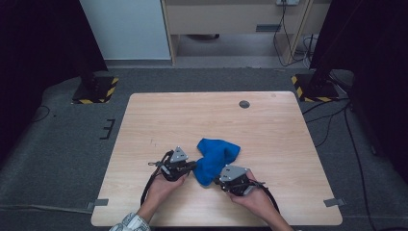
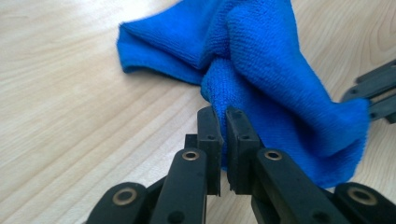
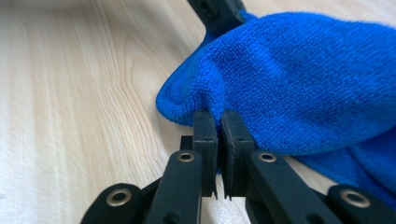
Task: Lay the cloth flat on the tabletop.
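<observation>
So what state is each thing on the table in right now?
Blue microfibre cloth: crumpled, lying on the wooden table, pinched at two edges.
Left gripper: shut on the cloth's edge.
Right gripper: shut on another edge of the cloth.

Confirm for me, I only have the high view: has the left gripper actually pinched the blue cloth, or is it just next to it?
Observer: Pinched. In the left gripper view the left gripper has its jaws shut on a bunched fold of the blue cloth.
Operator: And the right?
Observer: Same. The right gripper is shut on the cloth's rounded edge.
Operator: Cloth lifted or down?
Observer: Its far part lies on the wooden table.
</observation>
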`<action>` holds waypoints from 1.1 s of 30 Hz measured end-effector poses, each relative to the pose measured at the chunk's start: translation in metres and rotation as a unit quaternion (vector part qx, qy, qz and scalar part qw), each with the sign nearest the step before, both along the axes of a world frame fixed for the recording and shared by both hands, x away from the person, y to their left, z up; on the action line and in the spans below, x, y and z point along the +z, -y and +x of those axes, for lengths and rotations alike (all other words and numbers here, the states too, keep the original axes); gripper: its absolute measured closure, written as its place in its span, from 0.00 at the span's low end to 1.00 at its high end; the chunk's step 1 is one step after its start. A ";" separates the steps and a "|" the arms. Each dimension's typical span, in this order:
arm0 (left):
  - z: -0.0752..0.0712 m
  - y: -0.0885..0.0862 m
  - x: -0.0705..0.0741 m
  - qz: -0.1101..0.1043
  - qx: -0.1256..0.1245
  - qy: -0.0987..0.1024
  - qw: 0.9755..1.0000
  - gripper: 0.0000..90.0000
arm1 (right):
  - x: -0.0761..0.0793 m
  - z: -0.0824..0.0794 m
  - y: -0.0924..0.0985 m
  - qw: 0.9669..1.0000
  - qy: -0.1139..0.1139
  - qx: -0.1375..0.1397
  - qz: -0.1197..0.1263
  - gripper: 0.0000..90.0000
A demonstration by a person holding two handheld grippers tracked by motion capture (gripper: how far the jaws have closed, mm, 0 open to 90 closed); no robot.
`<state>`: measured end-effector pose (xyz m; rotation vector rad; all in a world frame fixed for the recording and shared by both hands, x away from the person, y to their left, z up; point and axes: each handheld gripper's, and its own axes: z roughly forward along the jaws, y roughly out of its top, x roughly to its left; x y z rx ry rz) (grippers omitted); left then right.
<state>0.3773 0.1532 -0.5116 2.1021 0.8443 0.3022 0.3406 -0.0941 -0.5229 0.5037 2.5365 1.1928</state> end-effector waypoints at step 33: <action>0.049 -0.013 0.034 -0.016 0.059 -0.009 0.998 0.96 | 0.063 0.076 0.027 0.993 -0.040 -0.097 0.051 0.97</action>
